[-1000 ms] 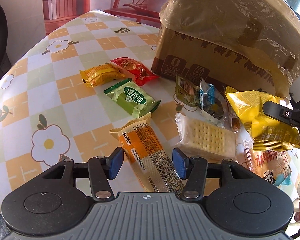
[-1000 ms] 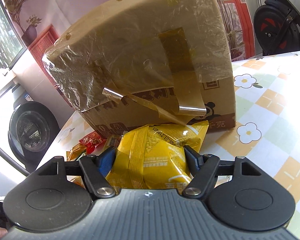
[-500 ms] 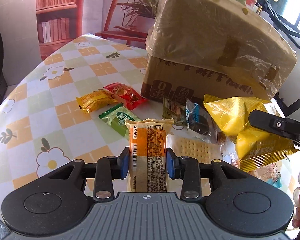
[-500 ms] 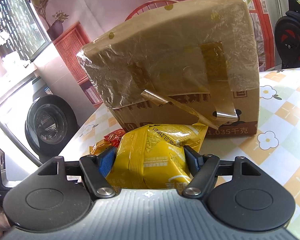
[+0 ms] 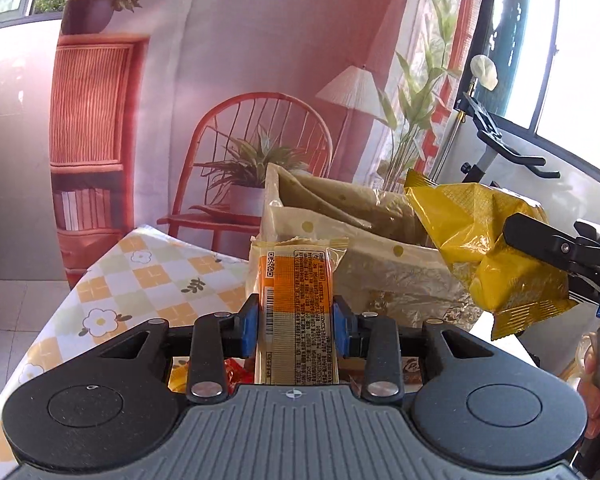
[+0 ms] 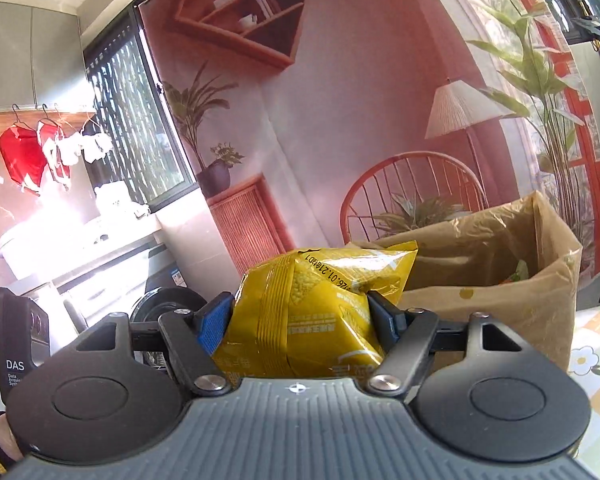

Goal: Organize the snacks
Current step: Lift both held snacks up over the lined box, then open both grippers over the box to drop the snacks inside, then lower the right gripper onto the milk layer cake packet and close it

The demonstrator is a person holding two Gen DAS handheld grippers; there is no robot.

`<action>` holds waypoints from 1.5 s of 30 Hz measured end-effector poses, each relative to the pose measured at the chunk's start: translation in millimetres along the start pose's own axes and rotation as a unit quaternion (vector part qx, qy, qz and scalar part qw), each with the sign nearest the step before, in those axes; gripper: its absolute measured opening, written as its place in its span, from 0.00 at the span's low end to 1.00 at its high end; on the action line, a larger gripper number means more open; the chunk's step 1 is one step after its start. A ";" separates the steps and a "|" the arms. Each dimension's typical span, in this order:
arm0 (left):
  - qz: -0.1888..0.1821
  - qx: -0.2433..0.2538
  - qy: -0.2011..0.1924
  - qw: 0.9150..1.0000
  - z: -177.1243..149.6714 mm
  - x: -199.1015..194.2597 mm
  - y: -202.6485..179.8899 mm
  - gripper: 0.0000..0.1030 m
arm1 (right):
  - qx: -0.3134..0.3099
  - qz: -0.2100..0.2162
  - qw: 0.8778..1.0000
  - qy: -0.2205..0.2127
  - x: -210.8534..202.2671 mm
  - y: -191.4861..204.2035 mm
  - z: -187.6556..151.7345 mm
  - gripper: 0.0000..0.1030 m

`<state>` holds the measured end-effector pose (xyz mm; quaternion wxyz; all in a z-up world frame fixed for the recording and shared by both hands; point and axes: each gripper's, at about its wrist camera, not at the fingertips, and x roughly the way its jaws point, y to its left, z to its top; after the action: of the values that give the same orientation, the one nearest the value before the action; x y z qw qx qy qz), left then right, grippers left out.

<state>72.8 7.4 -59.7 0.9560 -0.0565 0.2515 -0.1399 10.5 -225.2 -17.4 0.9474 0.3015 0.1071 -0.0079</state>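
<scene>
My left gripper [image 5: 296,322] is shut on an orange and cream snack bar packet [image 5: 298,304], held upright above the table. My right gripper [image 6: 300,322] is shut on a puffy yellow snack bag [image 6: 312,312]; the same yellow bag [image 5: 488,248] shows at the right of the left wrist view, level with the box top. The open cardboard box [image 5: 352,236], lined with clear plastic, stands just beyond both packets; in the right wrist view the box [image 6: 500,264] shows its open inside at the right.
The floral checked tablecloth [image 5: 140,276] runs to the left of the box. Red and orange snack wrappers [image 5: 232,372] peek out under my left gripper. A person's hand [image 5: 594,376] holds the right gripper's handle. An exercise bike [image 5: 496,136] stands behind on the right.
My left gripper closed on the orange packet and lifted it off the table. Both grippers rose and tilted up, so the views now reach over the box's open top.
</scene>
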 end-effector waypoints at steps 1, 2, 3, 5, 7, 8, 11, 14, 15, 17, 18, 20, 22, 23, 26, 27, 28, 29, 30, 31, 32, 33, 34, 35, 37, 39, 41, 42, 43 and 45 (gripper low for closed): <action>-0.002 0.006 -0.006 1.000 7.1 1.1 -4.7 0.37 | -0.009 -0.006 1.000 -0.010 1.0 -0.9 9.3 0.71; -0.007 0.011 -0.014 1.000 15.3 4.5 -8.7 0.37 | -0.018 -0.013 1.000 -0.015 3.4 -2.1 15.8 0.71; -0.015 0.015 -0.020 1.000 23.7 6.6 -12.7 0.37 | -0.032 -0.026 0.999 -0.021 5.8 -4.4 23.5 0.71; -0.032 0.030 -0.026 0.999 39.7 17.7 -20.8 0.37 | -0.066 -0.056 0.996 -0.024 14.7 -10.0 35.6 0.71; -0.031 0.055 -0.033 0.997 53.2 31.9 -28.7 0.37 | -0.089 -0.082 0.992 -0.021 25.5 -17.6 43.7 0.71; -0.032 0.066 -0.036 0.997 61.0 40.9 -33.2 0.37 | -0.094 -0.092 0.991 -0.018 30.8 -21.8 46.7 0.71; -0.037 0.072 -0.036 0.996 81.8 69.1 -42.5 0.37 | -0.109 -0.123 0.986 -0.018 46.1 -36.9 50.7 0.71; -0.031 0.086 -0.031 0.995 96.8 101.0 -53.2 0.37 | -0.113 -0.143 0.983 -0.019 61.0 -50.4 48.4 0.71; -0.032 0.086 -0.025 0.995 100.4 110.5 -54.4 0.37 | -0.108 -0.150 0.983 -0.015 66.2 -55.5 46.5 0.71; -0.031 0.081 -0.020 0.996 103.0 126.2 -56.3 0.37 | -0.096 -0.158 0.983 -0.005 76.9 -64.4 44.2 0.71; -0.030 0.082 -0.014 0.996 104.0 136.7 -55.1 0.37 | -0.092 -0.159 0.983 -0.002 81.4 -67.3 43.0 0.71; -0.027 0.081 -0.005 0.996 101.7 151.1 -53.5 0.37 | -0.082 -0.160 0.984 0.002 89.0 -72.6 41.5 0.71; -0.028 0.069 0.007 0.997 100.4 161.3 -49.2 0.38 | -0.068 -0.158 0.985 0.009 95.2 -77.5 40.5 0.73; -0.030 0.058 0.010 0.998 99.3 164.6 -44.1 0.39 | -0.059 -0.156 0.986 0.015 98.9 -80.5 40.5 0.75; -0.019 0.046 0.013 0.999 96.2 167.7 -36.2 0.52 | -0.043 -0.154 0.987 0.022 103.4 -84.9 40.7 0.79; -0.018 0.049 0.014 0.999 95.0 166.1 -34.3 0.52 | -0.043 -0.154 0.987 0.025 103.3 -84.7 41.6 0.79; -0.018 0.051 0.015 0.998 93.4 163.9 -32.4 0.52 | -0.045 -0.154 0.987 0.026 102.0 -83.6 41.5 0.79; -0.017 0.051 0.017 0.998 91.9 160.1 -29.6 0.51 | -0.047 -0.150 0.987 0.026 99.5 -81.0 42.3 0.79; -0.013 0.048 0.017 0.999 91.1 156.1 -27.4 0.51 | -0.048 -0.146 0.988 0.026 96.5 -78.9 42.5 0.79; -0.011 0.045 0.018 0.999 90.6 152.2 -25.3 0.51 | -0.049 -0.142 0.988 0.026 93.3 -76.5 42.5 0.79; -0.009 0.043 0.017 0.999 89.6 146.9 -23.0 0.51 | -0.049 -0.140 0.989 0.027 89.5 -72.6 42.4 0.79; -0.007 0.043 0.016 0.999 89.2 141.1 -21.3 0.51 | -0.049 -0.138 0.989 0.028 85.7 -69.3 42.2 0.79; -0.004 0.043 0.014 0.999 88.3 134.2 -19.5 0.51 | -0.049 -0.136 0.989 0.028 82.5 -66.4 41.6 0.79; -0.002 0.045 0.011 0.999 87.7 126.9 -17.9 0.51 | -0.049 -0.133 0.989 0.030 77.9 -62.8 40.6 0.79; 0.002 0.046 0.006 0.999 83.6 109.5 -14.3 0.51 | -0.054 -0.127 0.990 0.032 67.3 -52.8 38.2 0.79; 0.004 0.047 0.003 0.999 77.4 91.8 -9.3 0.51 | -0.061 -0.126 0.990 0.032 56.4 -42.7 34.2 0.79; 0.009 0.049 0.002 0.999 69.6 75.5 -5.2 0.51 | -0.063 -0.124 0.990 0.033 45.4 -33.8 28.7 0.79; 0.011 0.051 0.002 0.999 64.6 67.7 -2.7 0.51 | -0.061 -0.123 0.990 0.034 41.1 -31.1 25.8 0.79; 0.015 0.054 0.002 0.998 59.5 61.4 -0.2 0.51 | -0.059 -0.123 0.990 0.035 35.8 -27.9 22.1 0.79; 0.023 0.055 0.007 0.998 47.8 49.7 6.1 0.51 | -0.051 -0.125 0.990 0.041 26.0 -23.8 13.4 0.79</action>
<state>139.5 0.4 -42.5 0.9589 0.0028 0.2510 -0.1320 36.7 -251.0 -25.7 0.9480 0.2367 0.1829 -0.1083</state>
